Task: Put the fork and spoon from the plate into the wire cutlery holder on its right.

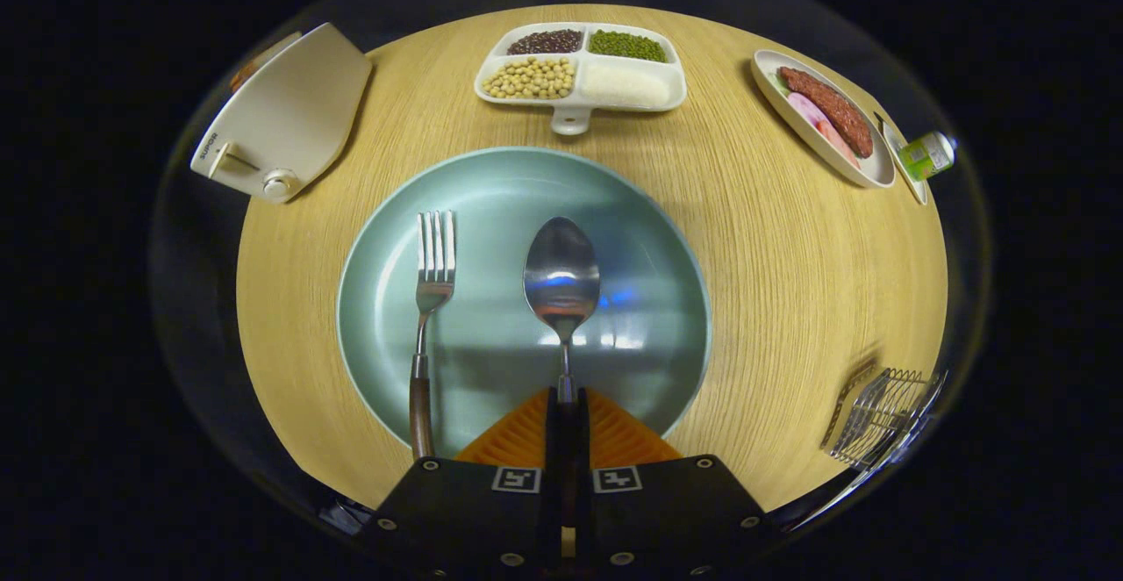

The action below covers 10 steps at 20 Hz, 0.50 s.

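One spoon (561, 278) handle between closed gripper (566, 405) fingers, one fork (432, 300) alongside.

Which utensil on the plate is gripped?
The spoon: the gripper has its jaws shut on its handle. The fork lies free beside it.

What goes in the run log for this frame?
gripper: shut on spoon handle | fork: on plate | wire cutlery holder: empty
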### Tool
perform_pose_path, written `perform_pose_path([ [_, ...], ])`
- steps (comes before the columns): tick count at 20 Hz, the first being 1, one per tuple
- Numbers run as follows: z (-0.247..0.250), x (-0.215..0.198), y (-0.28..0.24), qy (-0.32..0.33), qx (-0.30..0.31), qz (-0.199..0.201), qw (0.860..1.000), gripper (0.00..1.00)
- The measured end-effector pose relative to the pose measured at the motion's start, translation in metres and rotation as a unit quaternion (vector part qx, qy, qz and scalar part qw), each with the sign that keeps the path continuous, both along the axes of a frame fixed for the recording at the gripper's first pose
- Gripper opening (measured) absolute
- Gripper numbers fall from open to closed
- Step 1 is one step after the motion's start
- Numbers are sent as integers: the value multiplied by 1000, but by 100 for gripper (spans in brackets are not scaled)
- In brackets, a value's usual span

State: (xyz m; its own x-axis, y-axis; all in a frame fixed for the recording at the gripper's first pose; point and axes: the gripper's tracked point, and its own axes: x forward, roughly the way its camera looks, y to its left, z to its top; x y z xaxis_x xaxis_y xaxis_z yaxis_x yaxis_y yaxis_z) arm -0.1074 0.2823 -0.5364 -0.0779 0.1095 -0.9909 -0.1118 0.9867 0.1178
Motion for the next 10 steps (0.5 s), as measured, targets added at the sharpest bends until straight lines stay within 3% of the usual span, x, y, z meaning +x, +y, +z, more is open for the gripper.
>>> perform_pose_path([
  [10, 45, 25, -12, -73, 67, -26, 995, 7],
])
